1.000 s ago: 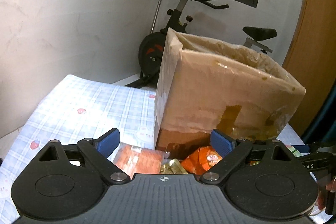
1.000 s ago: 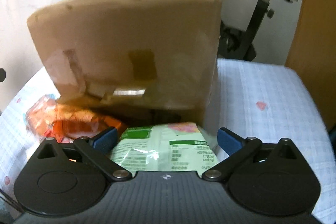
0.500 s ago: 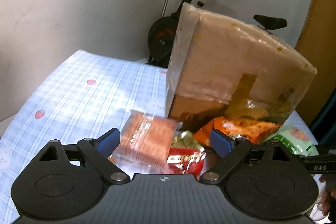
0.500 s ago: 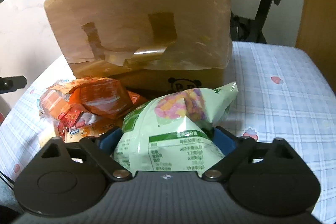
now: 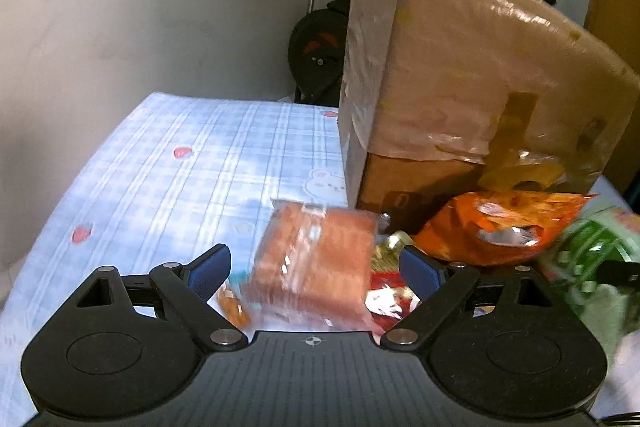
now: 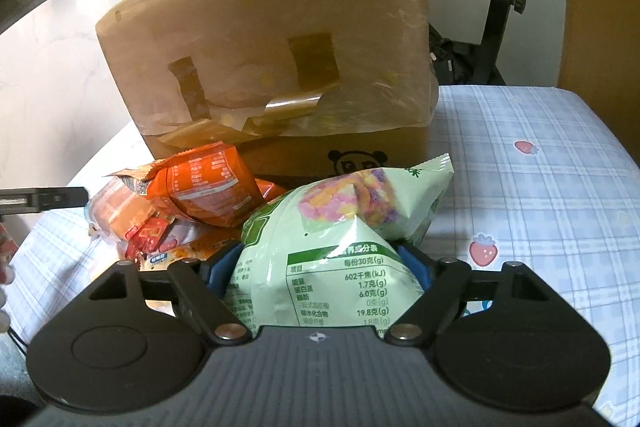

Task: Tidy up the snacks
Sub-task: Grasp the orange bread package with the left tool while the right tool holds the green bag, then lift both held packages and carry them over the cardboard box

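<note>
My landmark is the cardboard box (image 6: pixel 276 51), standing upright on the checked cloth of the surface (image 6: pixel 532 195), its upper part wrapped in clear plastic. All the snacks lie heaped against its near face.

My right tongs (image 6: pixel 320 267) are closing on the pale green snack bag (image 6: pixel 340 247). The bag sits between the two blue pads and bulges up out of them, and both pads look pressed into its sides. Its far corner points toward the box's lower right corner, near the panda print.

To the left of that bag, still in front of the box, an orange packet (image 6: pixel 208 183) leans on the pile, touching the box's bottom edge. Under it lie smaller red and orange wrappers (image 6: pixel 148 235), too jumbled to tell apart.

My left tongs (image 5: pixel 316 267) stand wide, their pads gripping nothing. Between them, lower down, lies a clear-wrapped pack of orange biscuits (image 5: pixel 316 259), blurred, in front of the box's near left corner. I cannot tell whether the pads touch it. A small red and gold packet (image 5: pixel 388 291) lies just beside the biscuits, on the right pad's side. Beyond it the orange packet (image 5: pixel 500 231) rests against the box's base.

Behind the box stands an exercise bike (image 6: pixel 504 7).
</note>
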Motion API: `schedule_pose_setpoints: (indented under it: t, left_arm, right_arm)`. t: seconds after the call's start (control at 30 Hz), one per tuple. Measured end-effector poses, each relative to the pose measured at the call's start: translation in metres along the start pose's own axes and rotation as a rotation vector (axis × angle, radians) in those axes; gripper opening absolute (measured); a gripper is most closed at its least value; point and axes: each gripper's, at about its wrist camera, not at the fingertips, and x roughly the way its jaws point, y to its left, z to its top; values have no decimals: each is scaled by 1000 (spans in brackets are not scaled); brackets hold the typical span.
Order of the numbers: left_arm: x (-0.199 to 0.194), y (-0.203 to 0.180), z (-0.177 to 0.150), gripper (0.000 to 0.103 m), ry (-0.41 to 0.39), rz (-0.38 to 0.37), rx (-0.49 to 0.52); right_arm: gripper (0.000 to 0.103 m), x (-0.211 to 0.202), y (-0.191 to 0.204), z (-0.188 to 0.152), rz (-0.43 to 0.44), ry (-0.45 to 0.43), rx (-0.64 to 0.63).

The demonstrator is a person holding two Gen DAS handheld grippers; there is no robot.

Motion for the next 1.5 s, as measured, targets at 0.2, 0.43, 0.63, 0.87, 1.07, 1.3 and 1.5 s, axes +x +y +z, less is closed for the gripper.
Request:
schedule_pose_setpoints:
  t: [0.2, 0.43, 0.63, 0.87, 1.07, 1.3, 1.5]
  left_arm:
    - [32, -3, 5, 93, 37, -4, 58]
    - [59, -7, 0, 88, 114, 23, 84]
    - [52, -2, -4, 78, 94, 44, 61]
    - [14, 10, -9, 77, 44, 38, -9]
    - [-16, 10, -6, 77, 0, 38, -63]
    - [-58, 5, -12, 77, -62, 15, -138]
    - [-81, -2, -5, 77, -112, -10, -147]
  right_arm:
    - [82, 0, -1, -2, 4, -4, 8]
    - [82, 0, -2, -2, 4, -4, 12]
    - [82, -1, -3, -3, 8, -8, 22]
    - [82, 0, -1, -3, 6, -12, 19]
    - [81, -3, -1, -2, 8, -14, 23]
    - [80, -19, 0, -1, 15, -37, 37]
    - [80, -44, -4, 4, 18, -96, 64]
